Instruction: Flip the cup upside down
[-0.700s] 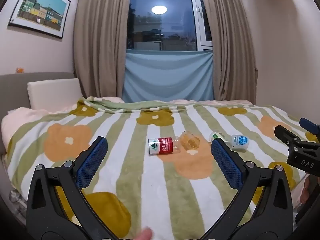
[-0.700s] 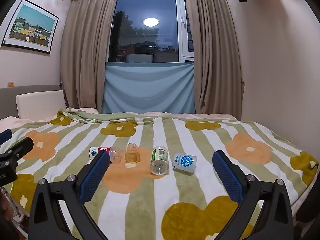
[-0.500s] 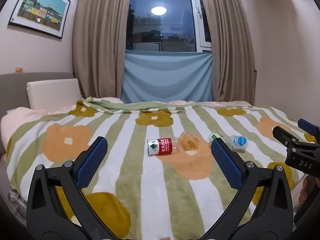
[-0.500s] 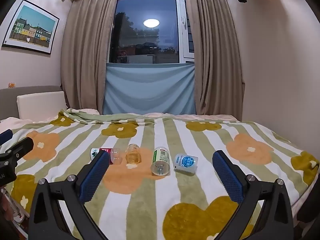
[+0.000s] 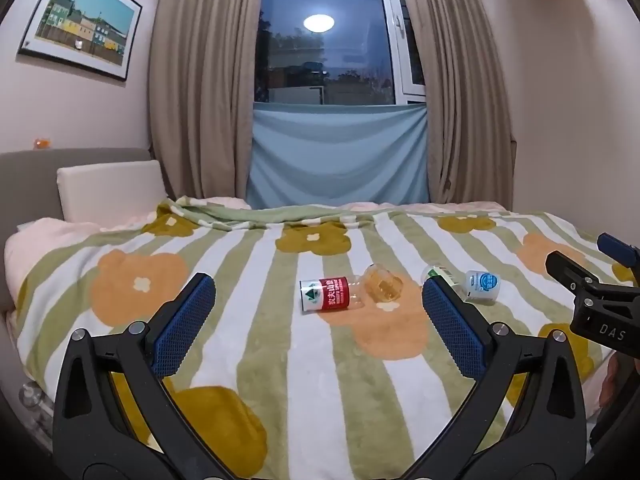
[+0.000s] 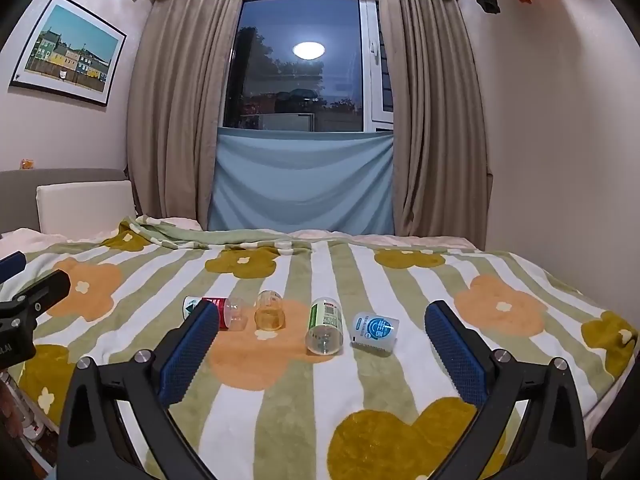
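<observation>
Small clear amber-tinted glass cup (image 6: 270,310) is lying on its side on the striped floral blanket (image 6: 360,380), well ahead of both grippers, beside a red-labelled clear plastic bottle (image 5: 328,294). Left gripper (image 5: 318,326) and right gripper (image 6: 320,350) are hovering with jaws spread wide, gripping nothing

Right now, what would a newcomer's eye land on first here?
Four small containers lie in a row mid-bed on the flowered blanket: a red-label bottle, an amber cup, a green-label bottle, a blue-print cup. Both hand-held grippers, left and right, are open, short of them.

Home bedroom: bed (image 5: 248,344), headboard (image 5: 72,160), curtained window (image 5: 324,40).
</observation>
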Demonstrator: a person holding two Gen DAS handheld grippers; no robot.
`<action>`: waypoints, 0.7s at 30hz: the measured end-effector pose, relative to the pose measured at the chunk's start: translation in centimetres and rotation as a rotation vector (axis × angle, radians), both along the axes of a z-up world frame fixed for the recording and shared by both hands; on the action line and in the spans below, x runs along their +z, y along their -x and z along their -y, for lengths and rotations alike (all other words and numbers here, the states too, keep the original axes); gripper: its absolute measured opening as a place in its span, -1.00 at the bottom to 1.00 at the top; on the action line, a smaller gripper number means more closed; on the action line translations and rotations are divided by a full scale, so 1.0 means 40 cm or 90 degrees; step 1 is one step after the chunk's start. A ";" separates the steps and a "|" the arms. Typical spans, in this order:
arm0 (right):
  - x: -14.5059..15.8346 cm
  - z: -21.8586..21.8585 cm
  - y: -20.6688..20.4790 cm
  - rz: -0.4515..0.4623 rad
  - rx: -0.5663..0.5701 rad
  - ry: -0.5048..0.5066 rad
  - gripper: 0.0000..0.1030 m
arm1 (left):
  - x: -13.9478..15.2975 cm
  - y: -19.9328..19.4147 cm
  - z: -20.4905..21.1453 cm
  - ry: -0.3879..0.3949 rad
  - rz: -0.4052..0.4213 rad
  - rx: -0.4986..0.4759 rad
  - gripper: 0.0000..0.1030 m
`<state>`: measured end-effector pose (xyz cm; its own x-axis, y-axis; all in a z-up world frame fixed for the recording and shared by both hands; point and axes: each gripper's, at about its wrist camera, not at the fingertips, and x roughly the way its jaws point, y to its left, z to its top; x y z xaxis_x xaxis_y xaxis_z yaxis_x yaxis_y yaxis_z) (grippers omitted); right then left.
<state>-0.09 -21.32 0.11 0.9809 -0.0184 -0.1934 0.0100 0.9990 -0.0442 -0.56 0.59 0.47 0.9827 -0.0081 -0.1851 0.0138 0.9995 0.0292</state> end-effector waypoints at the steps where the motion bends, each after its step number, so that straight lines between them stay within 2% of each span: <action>1: -0.001 0.002 0.000 0.000 0.000 -0.003 0.99 | 0.000 0.000 0.001 -0.001 0.001 0.000 1.00; 14: 0.001 0.005 0.001 0.013 -0.009 -0.007 0.99 | -0.008 -0.004 0.011 -0.013 0.007 0.002 1.00; 21: -0.001 0.006 0.001 0.015 -0.009 -0.008 0.99 | -0.008 -0.010 0.006 -0.002 0.003 0.007 1.00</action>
